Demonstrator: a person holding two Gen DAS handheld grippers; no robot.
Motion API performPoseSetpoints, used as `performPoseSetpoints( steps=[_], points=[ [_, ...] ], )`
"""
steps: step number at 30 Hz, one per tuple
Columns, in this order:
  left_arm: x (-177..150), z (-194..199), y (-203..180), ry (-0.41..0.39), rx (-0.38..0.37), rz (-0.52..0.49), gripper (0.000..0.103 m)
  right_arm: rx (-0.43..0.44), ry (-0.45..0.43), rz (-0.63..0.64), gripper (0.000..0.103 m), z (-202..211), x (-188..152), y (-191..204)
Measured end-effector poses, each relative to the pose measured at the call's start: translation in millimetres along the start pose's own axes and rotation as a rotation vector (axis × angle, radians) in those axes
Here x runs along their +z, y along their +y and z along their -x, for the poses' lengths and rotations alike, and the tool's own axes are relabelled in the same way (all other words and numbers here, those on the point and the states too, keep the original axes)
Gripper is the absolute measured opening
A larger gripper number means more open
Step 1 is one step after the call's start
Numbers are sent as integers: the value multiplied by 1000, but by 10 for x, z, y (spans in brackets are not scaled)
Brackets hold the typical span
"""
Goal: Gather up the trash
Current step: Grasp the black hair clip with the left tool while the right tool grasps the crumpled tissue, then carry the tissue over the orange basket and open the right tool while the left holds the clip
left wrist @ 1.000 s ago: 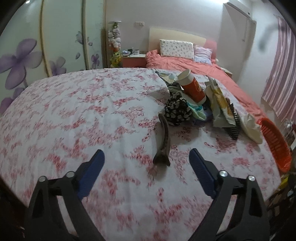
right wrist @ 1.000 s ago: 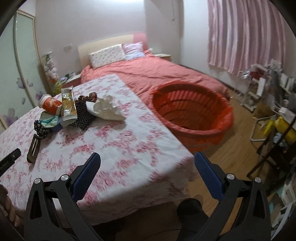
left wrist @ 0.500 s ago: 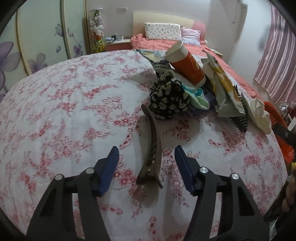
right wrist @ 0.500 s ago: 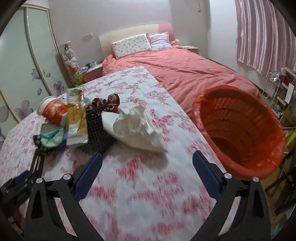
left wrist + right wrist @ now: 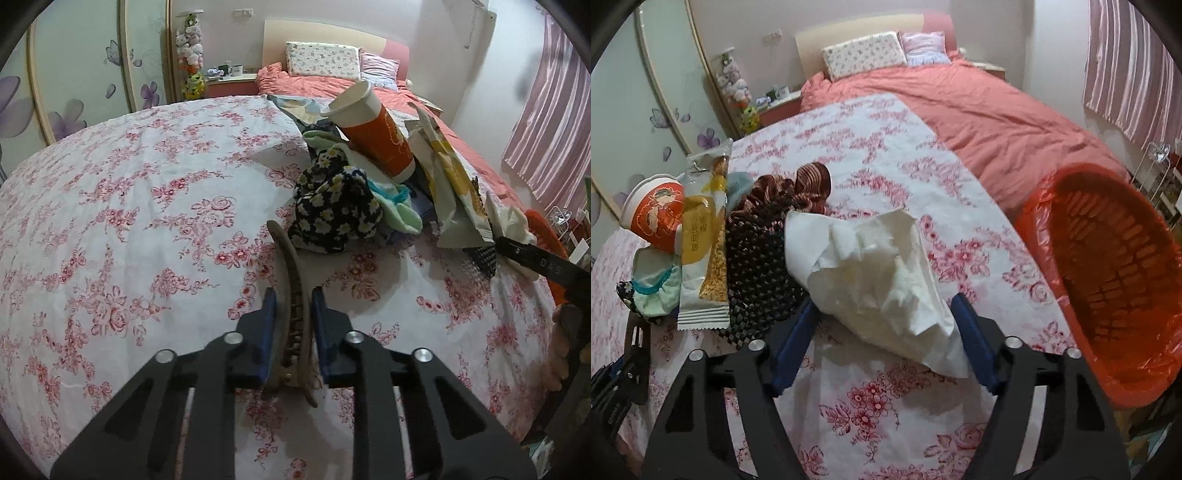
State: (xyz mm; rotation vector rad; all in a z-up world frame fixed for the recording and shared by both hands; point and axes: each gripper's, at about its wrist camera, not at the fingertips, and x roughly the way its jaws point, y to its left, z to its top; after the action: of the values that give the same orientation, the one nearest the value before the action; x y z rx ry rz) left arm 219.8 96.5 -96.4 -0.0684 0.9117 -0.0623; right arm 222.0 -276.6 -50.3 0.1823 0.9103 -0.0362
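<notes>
A brown hair clip [image 5: 284,251] lies on the floral sheet [image 5: 129,184]. My left gripper [image 5: 293,295] is closing on its near end, blue pads against both sides. In the right wrist view a crumpled white paper [image 5: 871,266] lies between the fingers of my right gripper [image 5: 882,306]. Those jaws are closing and stand at the paper's edges without squeezing it. Left of the paper sits a pile: an orange paper cup [image 5: 657,214], a snack wrapper [image 5: 701,258], a black hairbrush [image 5: 753,266] and a brown scrunchie [image 5: 805,188]. An orange basket [image 5: 1108,258] lined with a red bag stands right of the bed.
A black daisy-print cloth [image 5: 336,210] and mint fabric [image 5: 399,218] lie in the pile beside the cup [image 5: 373,125]. The coral duvet [image 5: 979,103] and pillows cover the far half of the bed. A wardrobe with flower prints [image 5: 74,92] stands to the left.
My left gripper came down over the hair clip and its jaws narrowed onto it. My right gripper swung left from the basket to the white paper and began to narrow.
</notes>
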Motion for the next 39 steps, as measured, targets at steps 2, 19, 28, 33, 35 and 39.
performPoseSetpoints(
  steps=[2, 19, 28, 33, 35, 39],
  points=[
    [-5, -6, -5, -1, 2, -3, 19, -1, -5, 2, 61, 16, -10, -4],
    [-126, 191, 12, -27, -60, 16, 16, 68, -46, -54, 41, 222, -104, -173],
    [-42, 444, -87, -79, -88, -11, 14, 79, -116, -63, 41, 506, -118, -219],
    [-52, 381, -160, -53, -67, -30, 14, 58, -120, -53, 41, 488, -154, -247],
    [-109, 344, -135, -35, -51, -26, 13, 57, -112, -53, 41, 454, -177, -253],
    [-182, 334, -46, -25, -36, 3, 20, 60, -96, -55, 41, 402, -203, -234]
  ],
)
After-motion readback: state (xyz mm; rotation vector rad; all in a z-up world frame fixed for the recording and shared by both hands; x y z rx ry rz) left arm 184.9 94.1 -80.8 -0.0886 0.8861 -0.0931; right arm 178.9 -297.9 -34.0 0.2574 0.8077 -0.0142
